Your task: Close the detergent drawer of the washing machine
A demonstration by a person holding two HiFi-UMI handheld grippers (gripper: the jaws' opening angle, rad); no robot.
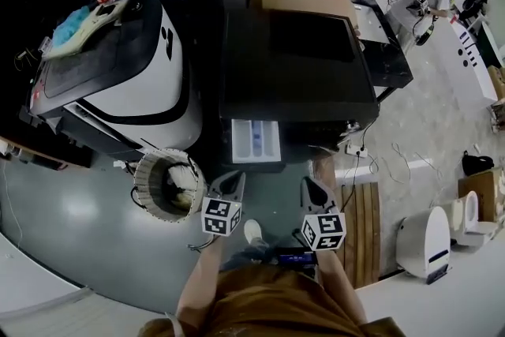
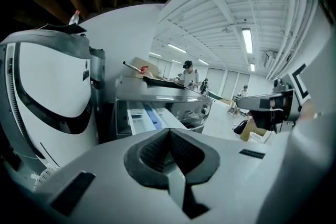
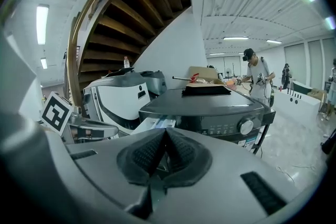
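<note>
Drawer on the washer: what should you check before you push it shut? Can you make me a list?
1. Drawer needs closing: ok, it sticks out of the front of the washer.
2. Left hand-held gripper empty: ok, jaws together on nothing.
3. Right hand-held gripper empty: ok, jaws together on nothing.
4. A hand-held gripper touching the drawer front: not ok, both sit short of it.
5. Way to the drawer front free: ok, nothing shows between it and the hand-held grippers.
6. Drawer slides freely: cannot tell.
</note>
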